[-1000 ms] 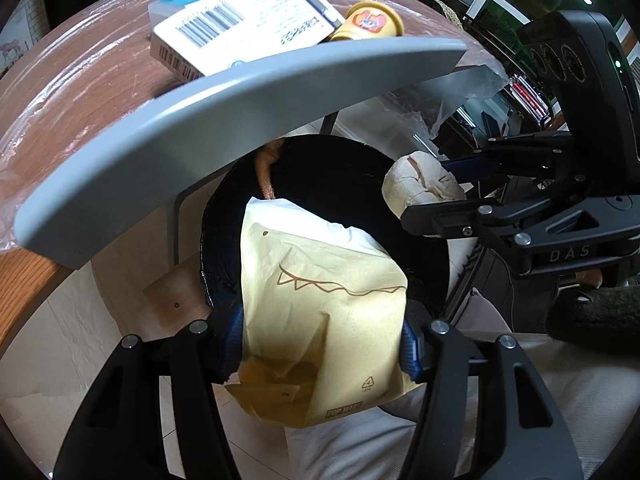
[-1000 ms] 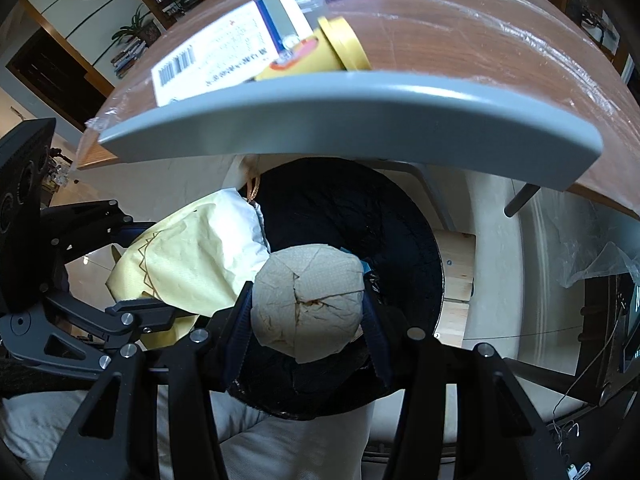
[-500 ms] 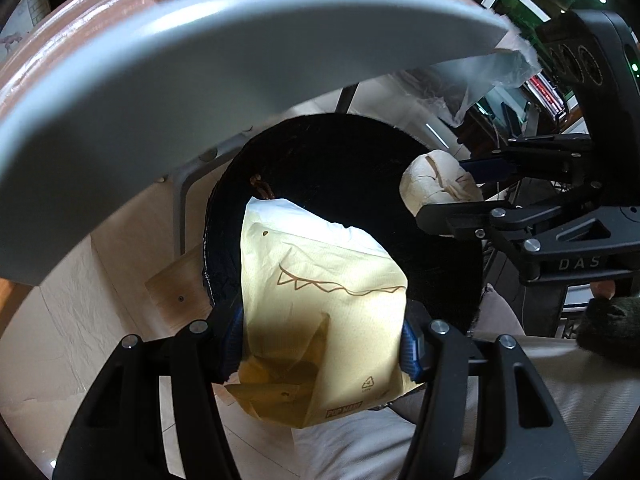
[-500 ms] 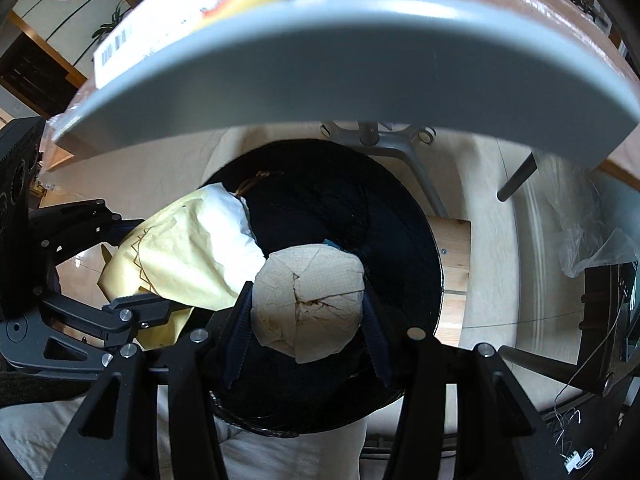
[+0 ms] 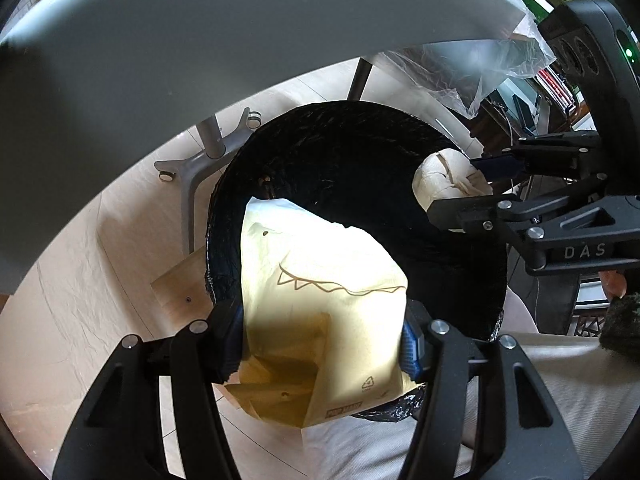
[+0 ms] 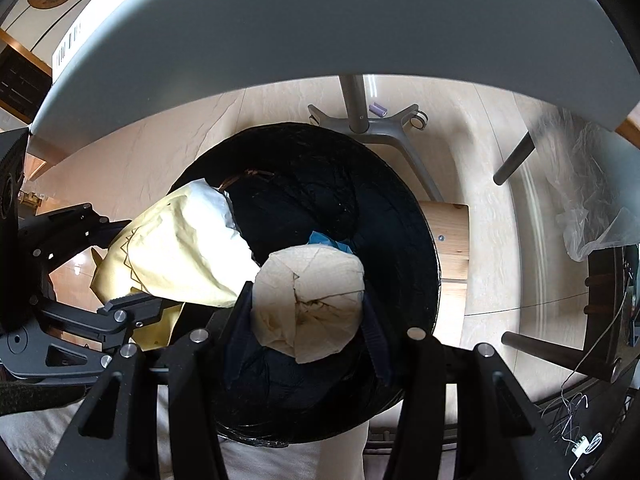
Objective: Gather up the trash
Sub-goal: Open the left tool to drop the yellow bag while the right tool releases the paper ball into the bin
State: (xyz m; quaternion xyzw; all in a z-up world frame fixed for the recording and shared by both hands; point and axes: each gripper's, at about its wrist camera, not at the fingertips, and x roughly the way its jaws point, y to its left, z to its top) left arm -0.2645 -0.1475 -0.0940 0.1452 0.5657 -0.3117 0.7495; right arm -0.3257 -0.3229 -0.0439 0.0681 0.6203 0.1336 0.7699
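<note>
Left hand-held gripper (image 5: 320,340) clamps my yellow bag (image 5: 320,292), right hand-held gripper (image 6: 308,320) clamps paper wad (image 6: 312,304), both over black bin (image 6: 400,240). Light, crushable; I'd hold mid-body.

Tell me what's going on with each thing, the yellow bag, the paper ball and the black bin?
Yellow paper bag: clamped in left gripper, over the bin.
Crumpled paper ball: clamped in right gripper, over the bin.
Black-lined bin: open, with something blue inside.
</note>
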